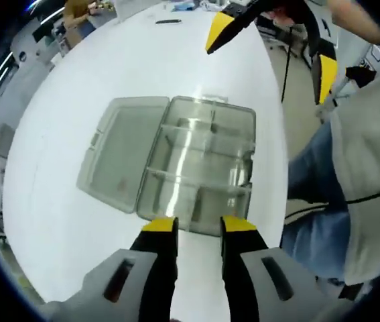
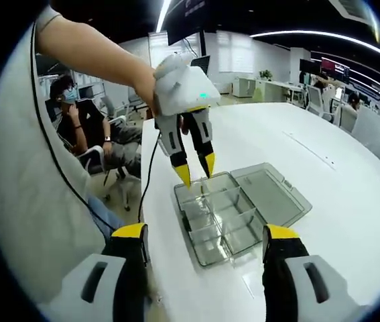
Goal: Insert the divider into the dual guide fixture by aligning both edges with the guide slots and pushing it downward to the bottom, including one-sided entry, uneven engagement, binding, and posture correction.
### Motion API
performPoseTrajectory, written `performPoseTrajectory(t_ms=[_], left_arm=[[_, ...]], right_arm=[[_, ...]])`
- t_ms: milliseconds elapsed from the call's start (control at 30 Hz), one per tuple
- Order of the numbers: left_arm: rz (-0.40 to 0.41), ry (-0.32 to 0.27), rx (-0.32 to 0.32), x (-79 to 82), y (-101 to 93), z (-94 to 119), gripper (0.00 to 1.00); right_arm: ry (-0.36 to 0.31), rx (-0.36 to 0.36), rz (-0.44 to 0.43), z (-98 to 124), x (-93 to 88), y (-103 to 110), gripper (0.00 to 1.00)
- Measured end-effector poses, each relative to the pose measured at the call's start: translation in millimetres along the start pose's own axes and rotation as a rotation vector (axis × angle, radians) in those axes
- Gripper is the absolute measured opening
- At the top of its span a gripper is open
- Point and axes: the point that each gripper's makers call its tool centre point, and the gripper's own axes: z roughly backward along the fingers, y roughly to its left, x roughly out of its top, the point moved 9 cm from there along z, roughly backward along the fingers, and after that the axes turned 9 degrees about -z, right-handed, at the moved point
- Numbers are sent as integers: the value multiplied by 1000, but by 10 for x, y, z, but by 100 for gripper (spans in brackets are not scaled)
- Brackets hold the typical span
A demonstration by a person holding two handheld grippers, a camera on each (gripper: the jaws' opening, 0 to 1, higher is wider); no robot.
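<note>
Clear plastic box lies open on our white worktop (image 2: 350,221), both grippers hovering empty.

We see the smoky, translucent compartment box (image 1: 196,171) with its flat hinged lid (image 1: 116,157) folded out beside it; thin clear dividers (image 2: 220,211) stand in its slots. Our left gripper (image 2: 196,171) hangs just above the box, yellow tips slightly parted, grasping nothing. Our right gripper (image 2: 206,245) is spread wide, released.

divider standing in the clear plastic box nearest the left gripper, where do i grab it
Grip the top edge of the near clear divider at mid-span, coming straight down from above. It stands upright as a thin wall across the open clear plastic compartment box, so only its upper edge is free; the left gripper hovers just short of it.
</note>
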Motion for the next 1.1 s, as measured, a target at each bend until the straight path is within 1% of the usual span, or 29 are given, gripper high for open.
performPoseTrajectory(t_ms=[67,167,367,500,600,667,733,933,1100], left_arm=[[-2,-18,1,-3,-28,30,26],[-6,-47,16,14,-73,76,27],[14,-124,54,44,-148,158,28],[26,-159,74,65,-207,198,31],[45,-194,96,100,-231,223,32],[53,-217,98,131,-266,234,34],[47,-231,109,153,-290,241,36],[75,-291,136,202,-305,277,40],[97,-324,156,226,-304,319,44]], right_arm=[[5,3,4,-12,-3,-17,67],[11,6,8,-26,0,-37,67],[27,14,18,-47,-11,-79,67],[40,17,30,-52,-24,-117,67],[50,18,35,-52,-35,-152,67],[61,16,43,-55,-45,-183,67],[73,17,48,-62,-64,-215,67],[104,20,57,-62,-118,-301,65],[138,17,73,-63,-186,-398,63]])
